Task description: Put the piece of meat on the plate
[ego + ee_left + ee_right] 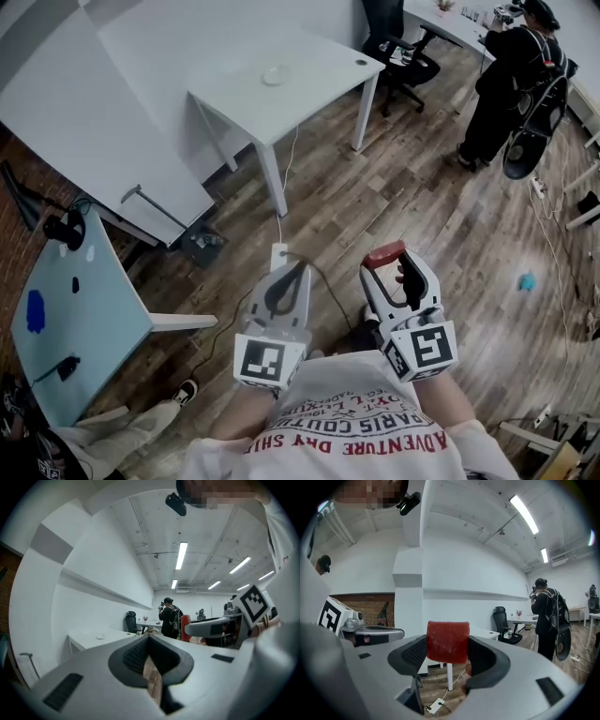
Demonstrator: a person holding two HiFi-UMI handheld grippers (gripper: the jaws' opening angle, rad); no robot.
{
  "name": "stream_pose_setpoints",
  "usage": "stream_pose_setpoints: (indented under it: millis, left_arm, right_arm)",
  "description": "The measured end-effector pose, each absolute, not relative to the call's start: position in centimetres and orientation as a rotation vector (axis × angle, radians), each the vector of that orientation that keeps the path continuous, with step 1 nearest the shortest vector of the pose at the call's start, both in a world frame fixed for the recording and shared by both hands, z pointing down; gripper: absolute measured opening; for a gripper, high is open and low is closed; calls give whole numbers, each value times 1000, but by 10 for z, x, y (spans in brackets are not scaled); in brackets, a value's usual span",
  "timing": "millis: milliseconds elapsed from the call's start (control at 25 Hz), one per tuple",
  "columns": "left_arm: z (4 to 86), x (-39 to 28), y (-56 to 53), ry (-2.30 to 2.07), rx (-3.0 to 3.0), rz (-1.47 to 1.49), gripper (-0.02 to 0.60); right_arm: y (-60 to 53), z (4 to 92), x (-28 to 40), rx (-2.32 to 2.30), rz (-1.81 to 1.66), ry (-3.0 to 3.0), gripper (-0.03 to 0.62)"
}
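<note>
A red piece of meat [384,254] [448,641] sits clamped at the tips of my right gripper [387,260] [448,648], held close to my body above the wooden floor. My left gripper [300,267] [150,643] is beside it, shut with nothing in it. The small white plate [274,76] [100,636] rests on the white table [309,89] well ahead of both grippers. In the left gripper view the meat [186,626] shows at the right, in the other gripper.
A glass table [66,319] with a blue object stands at the left. A power strip [278,253] and its cable lie on the floor just ahead. An office chair [398,52] and a standing person [511,75] are at the far right. A blue item [527,280] lies on the floor.
</note>
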State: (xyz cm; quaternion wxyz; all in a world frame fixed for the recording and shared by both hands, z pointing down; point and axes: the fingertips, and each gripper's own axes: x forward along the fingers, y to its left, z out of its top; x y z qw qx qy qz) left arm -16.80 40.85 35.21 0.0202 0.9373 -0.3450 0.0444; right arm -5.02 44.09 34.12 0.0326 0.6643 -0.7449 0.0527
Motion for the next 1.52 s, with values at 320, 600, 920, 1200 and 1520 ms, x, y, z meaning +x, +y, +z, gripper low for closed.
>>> stream_pose_setpoints:
  millis: [320, 600, 920, 1200, 1520]
  left_arm:
    - [358, -124, 357, -1183, 2909, 145, 6]
    - [334, -50, 288, -1313, 2863, 101, 6]
    - [329, 39, 230, -1341, 2802, 40, 6]
    - [342, 68, 185, -1287, 2739, 50, 6]
    - [338, 74, 103, -1247, 2739, 10, 6]
  right_arm:
    - [379, 350, -12, 1934, 109, -2399, 276]
    - [299, 330, 70, 1850, 87, -2490, 276]
    - [231, 330, 163, 1792, 102, -2519, 276]
    - [185, 342, 185, 1757, 168, -2529, 276]
    - [116, 344, 190, 1776, 170, -2505, 276]
